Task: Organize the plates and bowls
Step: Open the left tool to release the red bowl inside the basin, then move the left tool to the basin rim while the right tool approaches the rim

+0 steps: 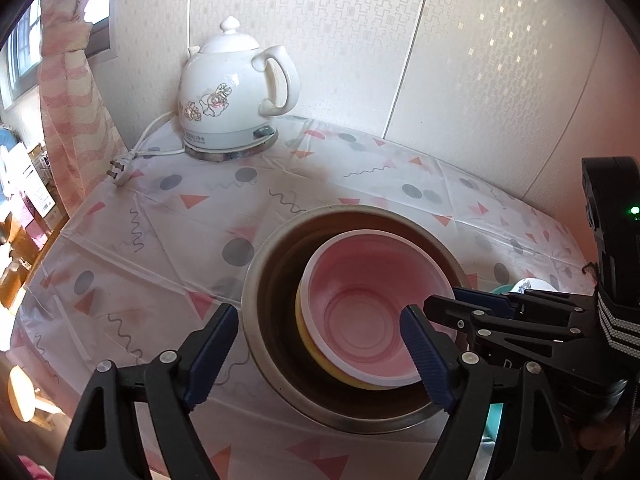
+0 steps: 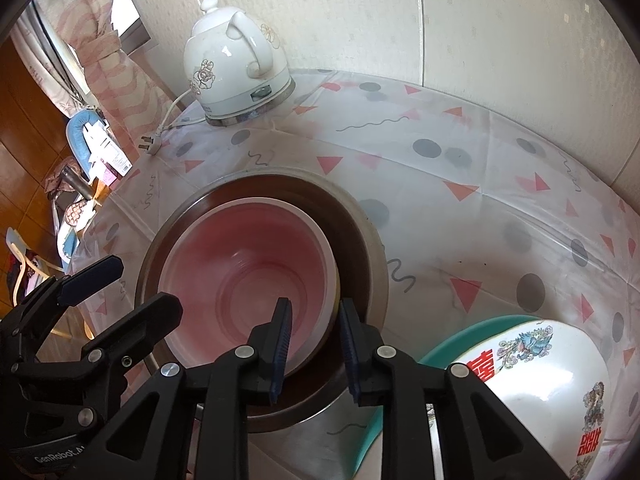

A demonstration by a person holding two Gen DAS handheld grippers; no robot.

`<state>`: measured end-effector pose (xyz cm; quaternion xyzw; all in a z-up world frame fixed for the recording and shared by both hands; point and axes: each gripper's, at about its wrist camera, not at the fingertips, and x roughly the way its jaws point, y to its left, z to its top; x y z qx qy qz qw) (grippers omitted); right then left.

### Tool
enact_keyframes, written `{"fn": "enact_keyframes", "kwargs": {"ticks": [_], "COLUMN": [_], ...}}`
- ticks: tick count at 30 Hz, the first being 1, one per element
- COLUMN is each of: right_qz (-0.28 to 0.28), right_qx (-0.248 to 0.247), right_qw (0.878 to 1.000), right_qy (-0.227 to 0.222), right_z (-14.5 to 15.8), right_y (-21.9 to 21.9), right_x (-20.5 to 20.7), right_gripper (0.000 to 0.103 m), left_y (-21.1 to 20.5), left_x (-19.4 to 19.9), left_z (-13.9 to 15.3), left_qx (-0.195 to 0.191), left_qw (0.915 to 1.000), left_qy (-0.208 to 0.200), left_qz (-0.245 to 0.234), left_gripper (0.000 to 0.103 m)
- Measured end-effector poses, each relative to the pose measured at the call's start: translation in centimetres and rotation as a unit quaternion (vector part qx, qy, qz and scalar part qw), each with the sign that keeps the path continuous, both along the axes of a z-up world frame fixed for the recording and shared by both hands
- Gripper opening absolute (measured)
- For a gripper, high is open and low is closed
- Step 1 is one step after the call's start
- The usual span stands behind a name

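Mid-counter, the steel basin (image 2: 372,248) holds the pink bowl (image 2: 248,264) nested off-centre in a yellow bowl (image 1: 316,354). A lift by the pink rim alone could drag the yellow one up, then drop it. Both hands angle steeply down: the left gripper (image 1: 318,311) has its jaws wide and empty, while the right gripper (image 2: 315,302) has narrow jaws straddling that rim, and I cannot tell whether they are pressing on it.

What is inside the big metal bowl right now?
A pink bowl sits inside the metal bowl, nested in a yellow bowl of which only an edge shows. Anything under them is covered; the pink bowl looks empty.
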<state>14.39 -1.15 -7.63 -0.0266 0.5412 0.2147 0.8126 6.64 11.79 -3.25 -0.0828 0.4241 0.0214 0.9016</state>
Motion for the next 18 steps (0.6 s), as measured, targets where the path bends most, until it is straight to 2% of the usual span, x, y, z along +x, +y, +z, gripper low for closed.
{"fn": "enact_keyframes", "kwargs": {"ticks": [4, 12, 15, 18], "right_qz": [-0.002, -0.004, -0.011, -0.016], "right_qx": [0.013, 0.015, 0.027, 0.01], "right_qw": [1.0, 1.0, 1.0, 1.0], "right_qy": [0.003, -0.006, -0.011, -0.024], "right_z": [0.0, 0.6, 1.1, 1.4], "right_y": [-0.2, -0.6, -1.5, -1.9], "right_x": [-0.2, -0.6, -0.7, -0.8], "right_gripper": [0.026, 0.027, 0.027, 0.027], "left_y": [0.4, 0.7, 1.0, 1.3], "left_x": [-0.2, -0.6, -0.8, -0.9], "left_z": [0.1, 0.4, 0.5, 0.4], "left_qx": [0.002, 0.008, 0.02, 0.033], "left_qw": [0.9999, 0.9997, 0.9994, 0.9989], "left_qy": [-0.004, -0.01, -0.015, -0.014], "left_qz": [0.012, 0.019, 0.023, 0.031], "left_gripper": [0.094, 0.103, 0.103, 0.103]}}
